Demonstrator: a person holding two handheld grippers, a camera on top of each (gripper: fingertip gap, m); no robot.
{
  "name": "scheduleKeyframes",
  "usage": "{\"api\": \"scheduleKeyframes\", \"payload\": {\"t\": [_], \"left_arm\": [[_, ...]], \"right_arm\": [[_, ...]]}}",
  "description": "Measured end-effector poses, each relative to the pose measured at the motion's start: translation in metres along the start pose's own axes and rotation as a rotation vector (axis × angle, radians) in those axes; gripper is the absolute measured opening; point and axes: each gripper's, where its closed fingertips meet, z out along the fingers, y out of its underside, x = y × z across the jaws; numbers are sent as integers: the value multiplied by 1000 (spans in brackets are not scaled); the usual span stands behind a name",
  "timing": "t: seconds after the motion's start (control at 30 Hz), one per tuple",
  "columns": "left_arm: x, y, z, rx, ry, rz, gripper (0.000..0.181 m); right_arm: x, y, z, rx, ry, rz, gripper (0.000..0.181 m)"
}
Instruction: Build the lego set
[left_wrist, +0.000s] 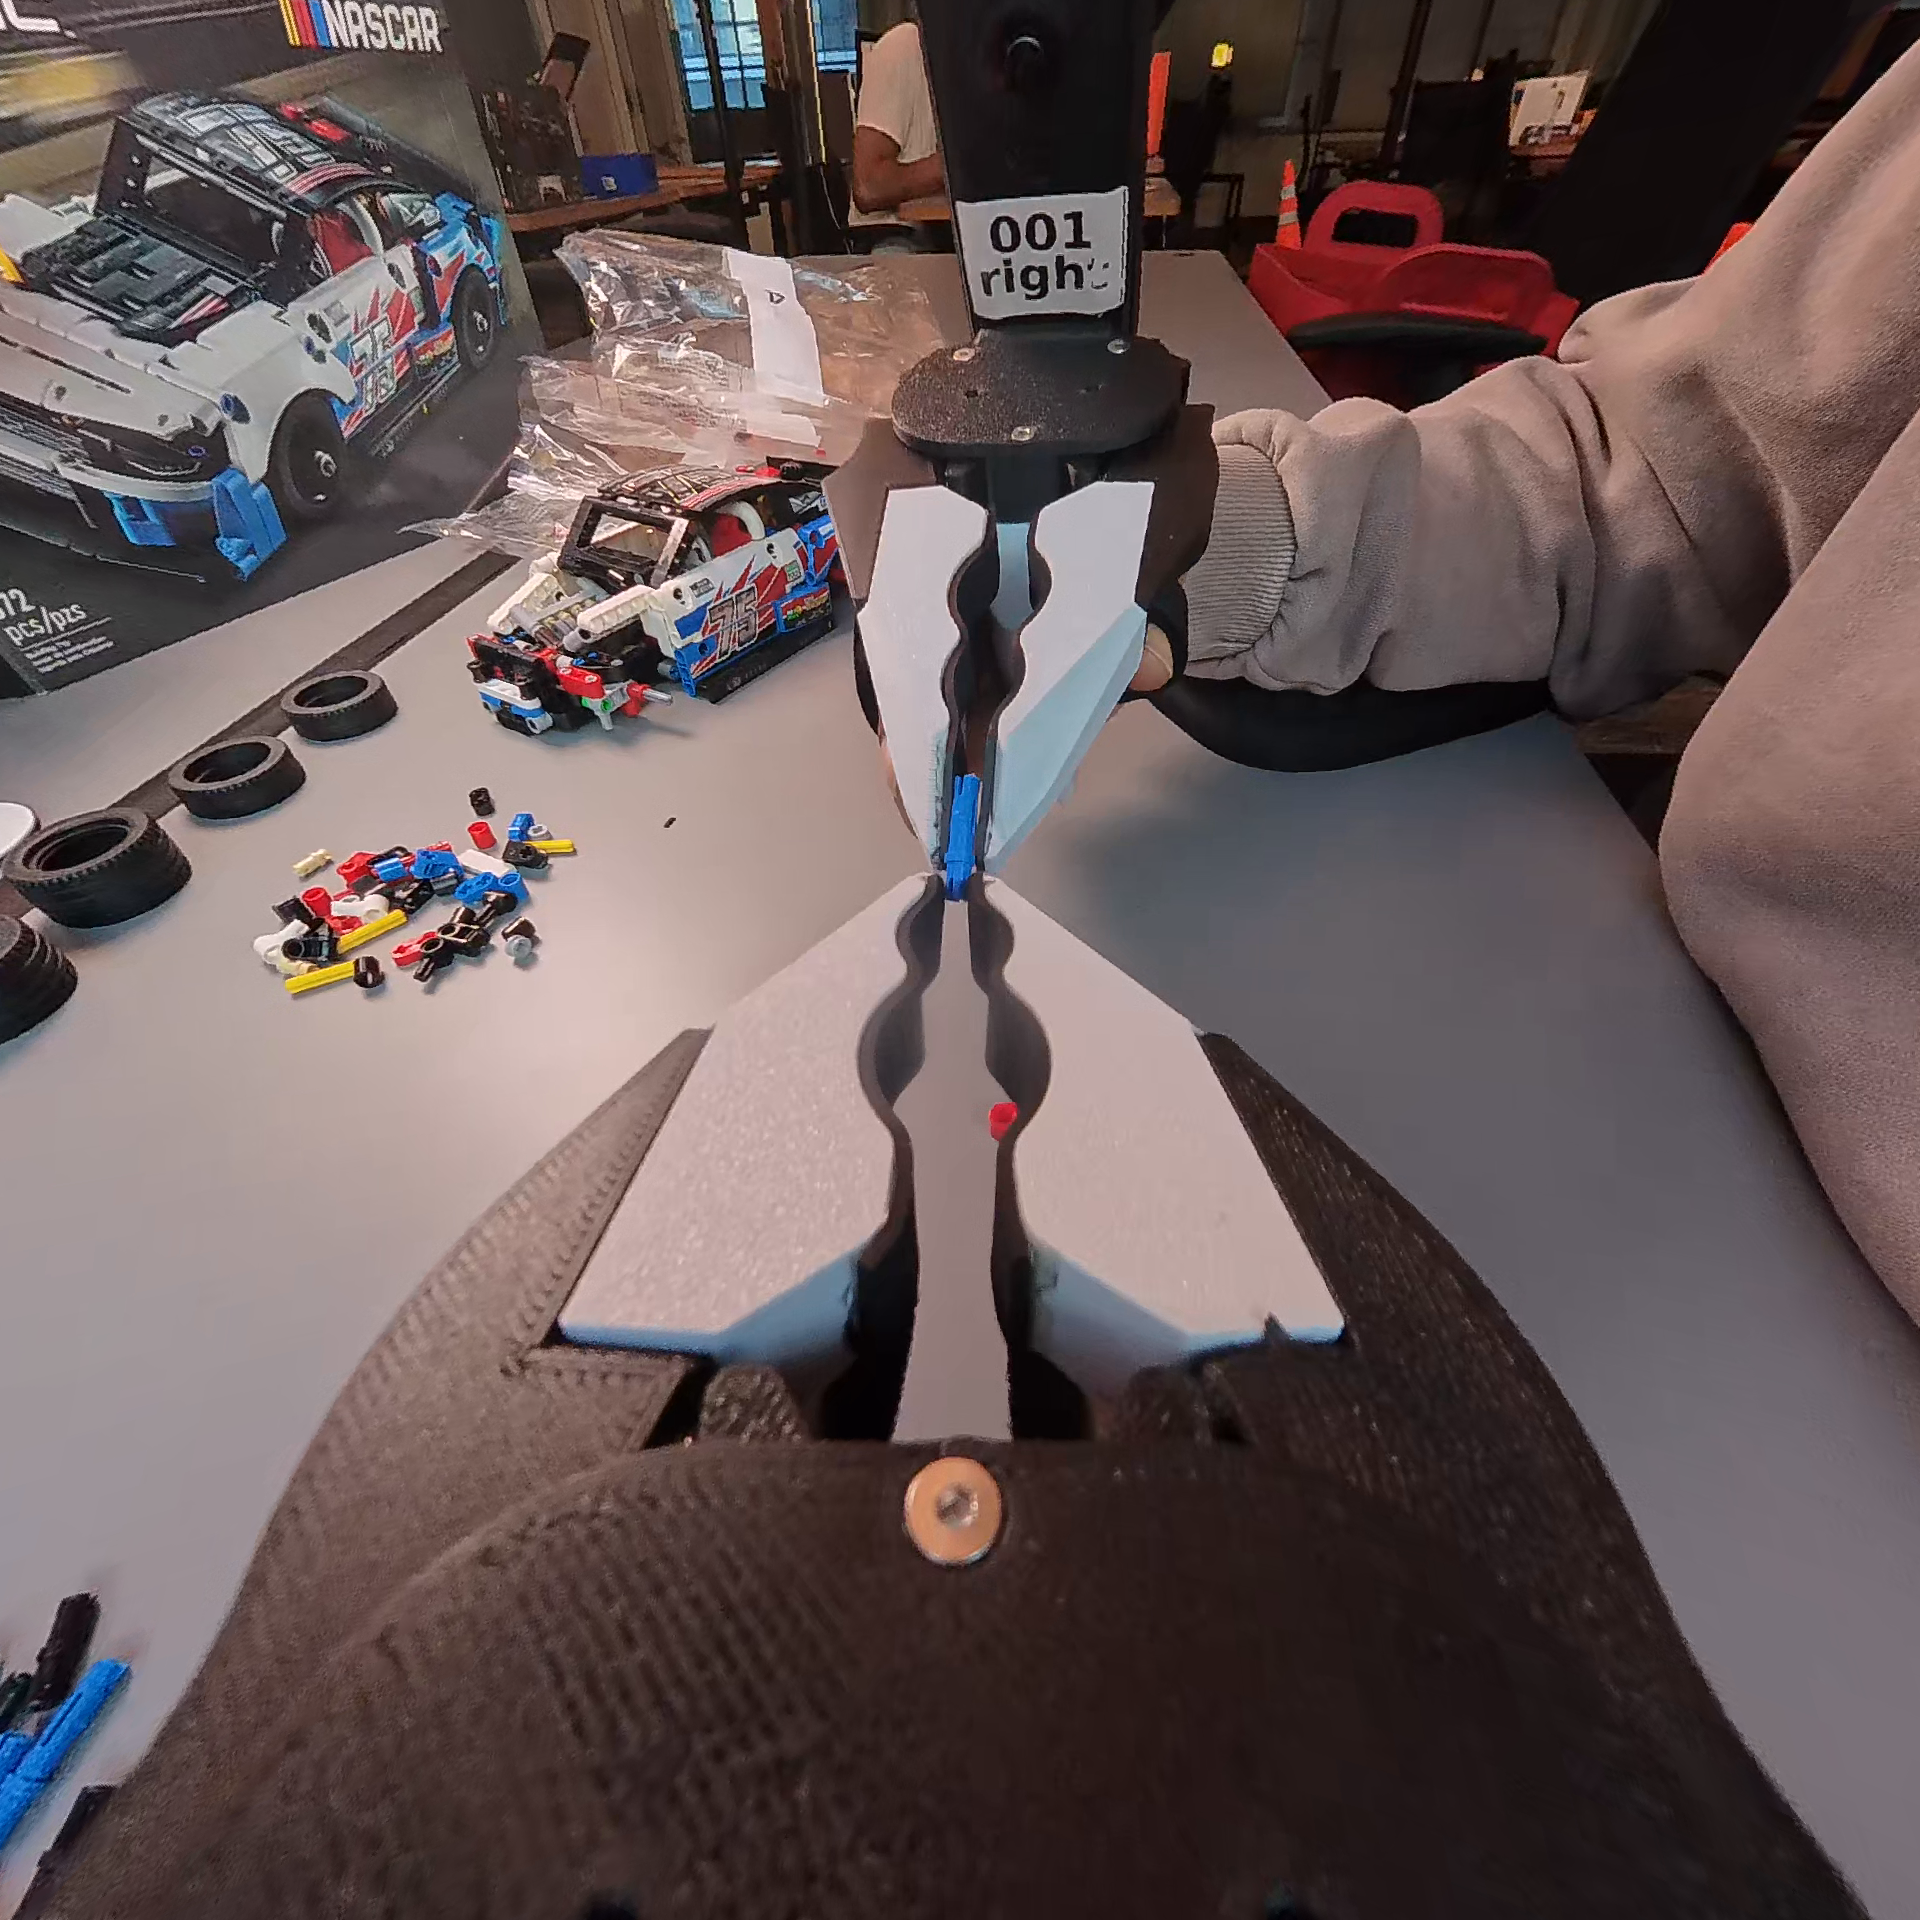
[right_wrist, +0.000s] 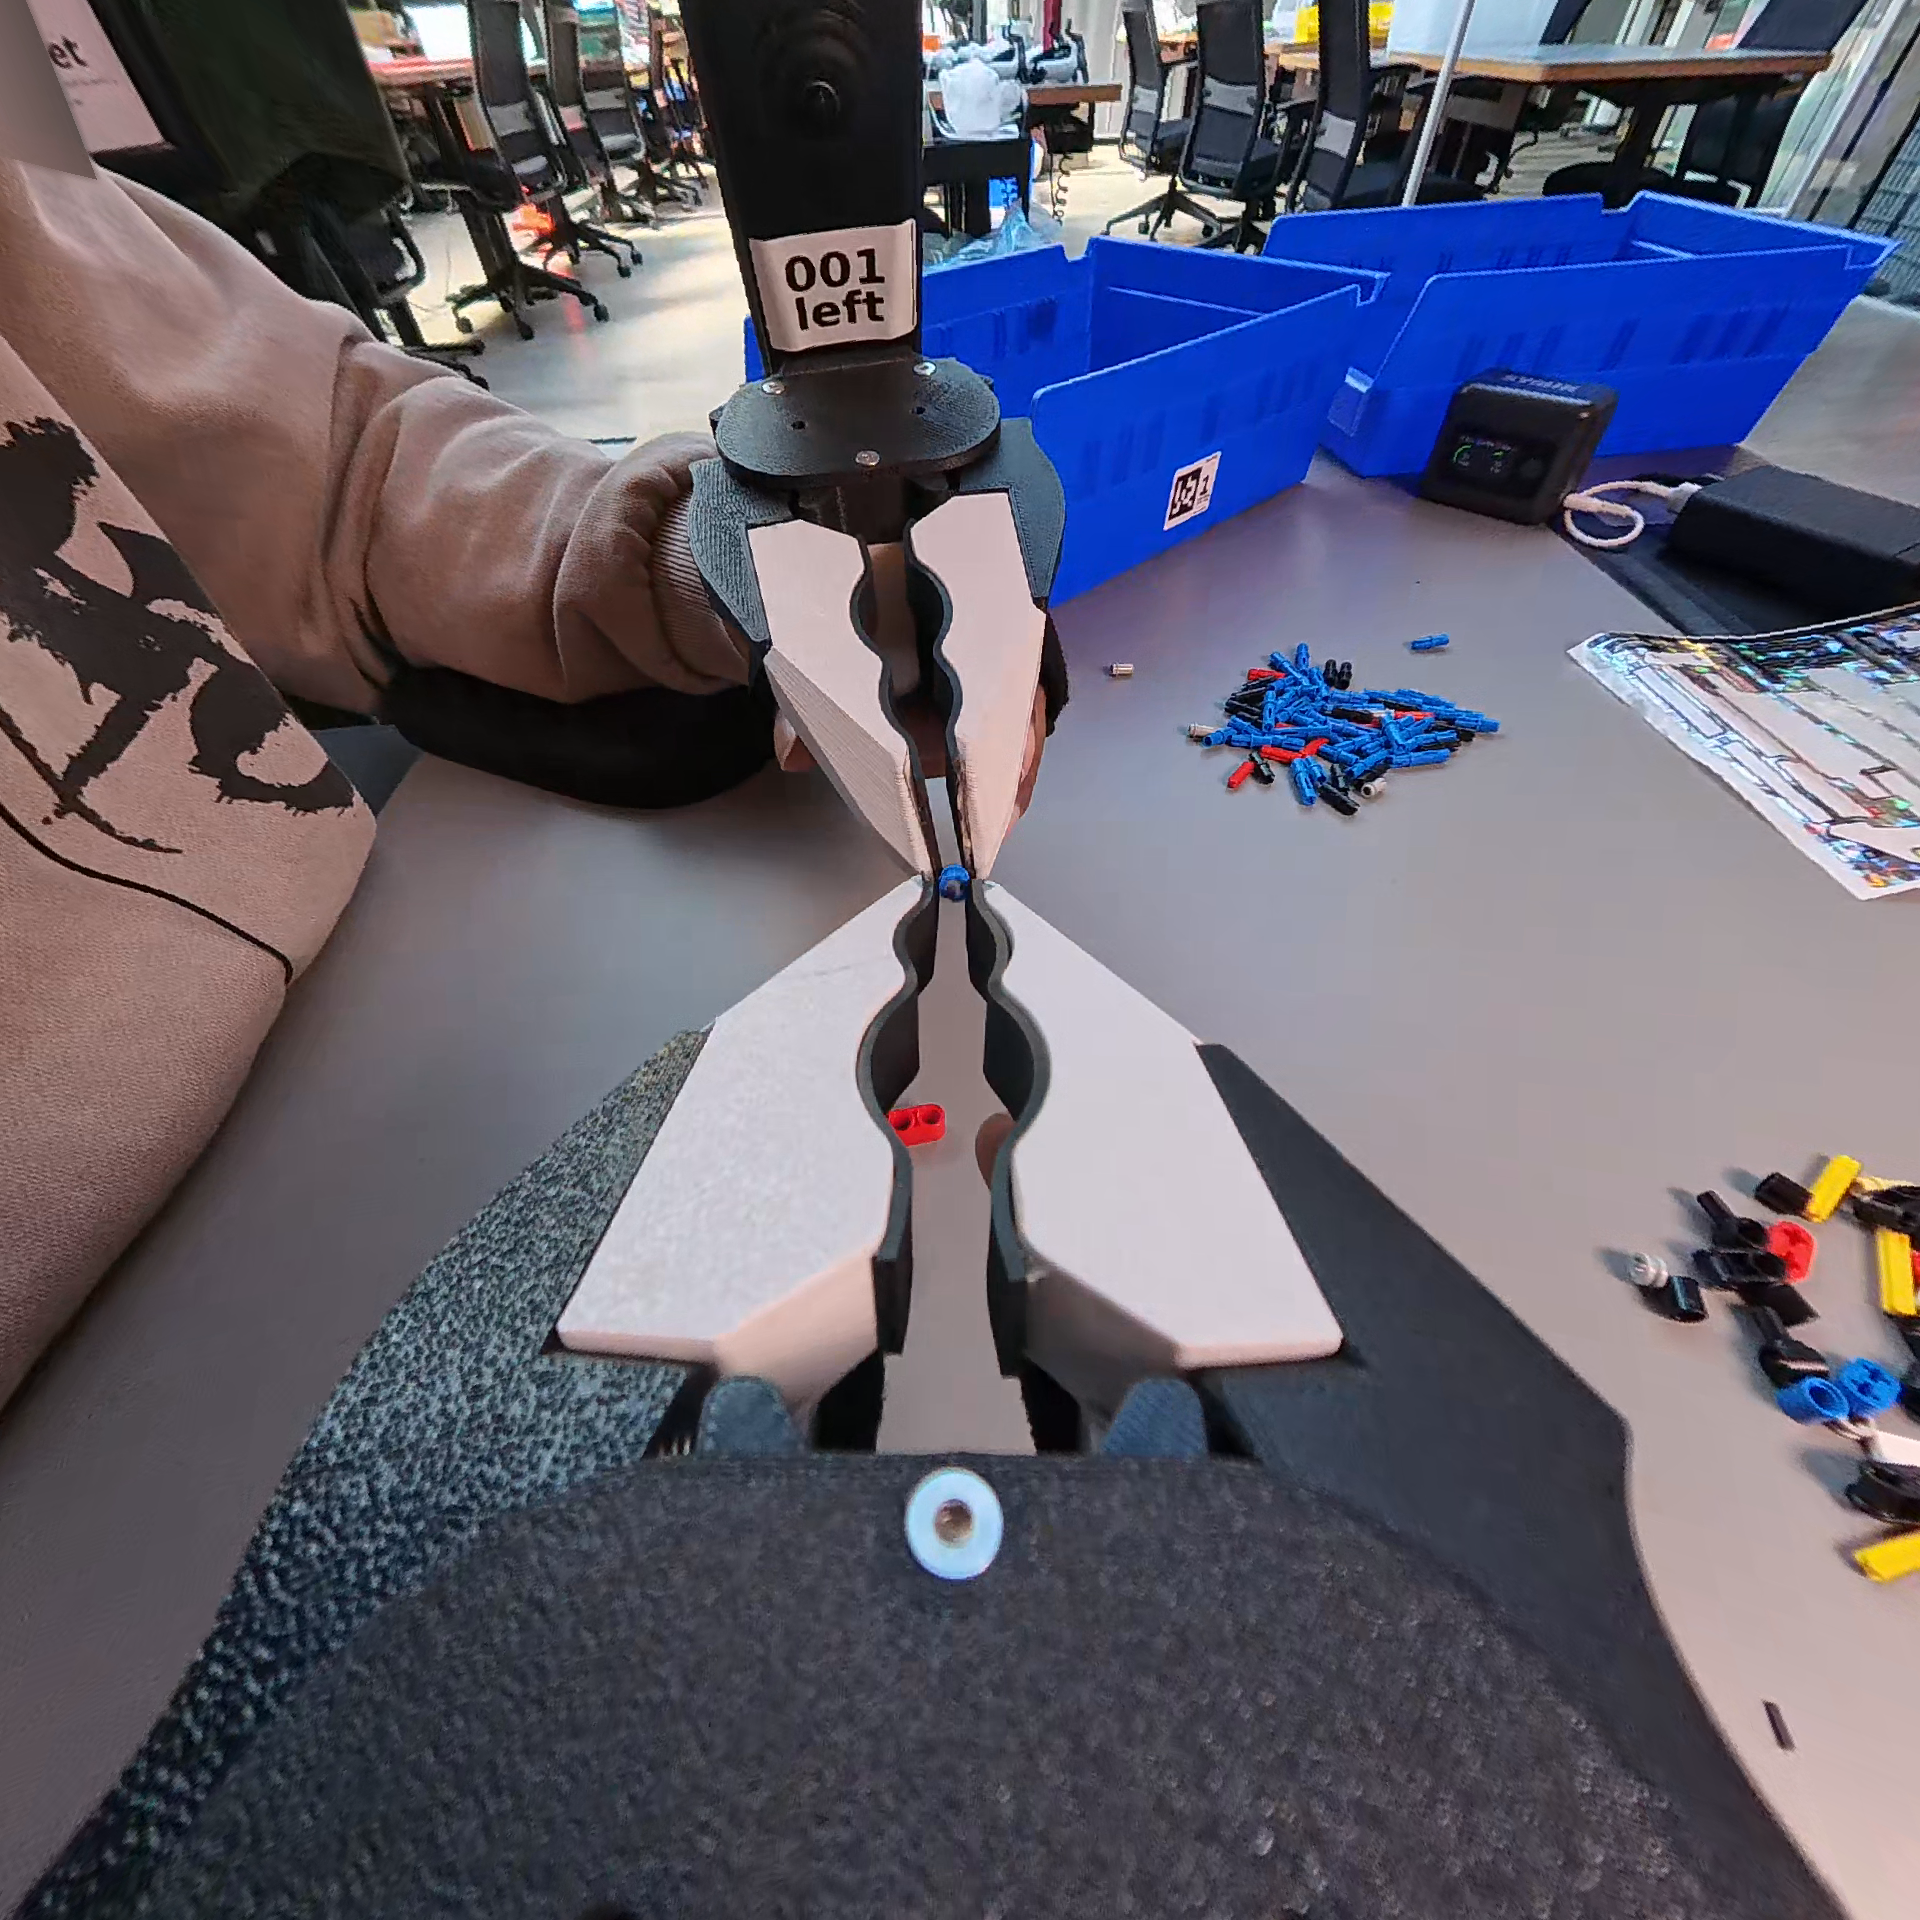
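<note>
Two grippers tip to tip: left gripper (left_wrist: 954, 888), right gripper (right_wrist: 953, 883), both clamped on one blue pin (left_wrist: 961, 826).

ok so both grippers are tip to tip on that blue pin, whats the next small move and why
Probably open the left gripper slightly. The blue pin runs well up between the right gripper's fingers, while the left gripper pinches only its end, so letting go there should complete the handover to the right without dropping it.

Matt grey table (left_wrist: 1299, 1039), glossy plastic pin (left_wrist: 963, 831)
</note>
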Motion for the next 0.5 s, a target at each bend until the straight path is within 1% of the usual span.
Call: {"api": "scheduleKeyframes", "payload": {"t": [0.17,0.3,0.33,0.4,0.43,0.5], "left_arm": [[1,2,1,-13,-1,9,3],[0,7,2,-39,3,-30,4],[-1,10,3,-55,0,-41,9],[2,19,3,-107,28,-66,27],[6,25,4,-148,57,-96,37],[14,42,5,-251,112,-149,51]], "right_arm": [[-1,1,1,1,-2,10,3],[0,6,1,-37,-2,2,2],[1,8,1,-52,-1,-2,2],[5,13,-4,-81,10,1,1],[9,15,-8,-101,22,1,1],[13,21,-18,-154,39,-16,1]]}}
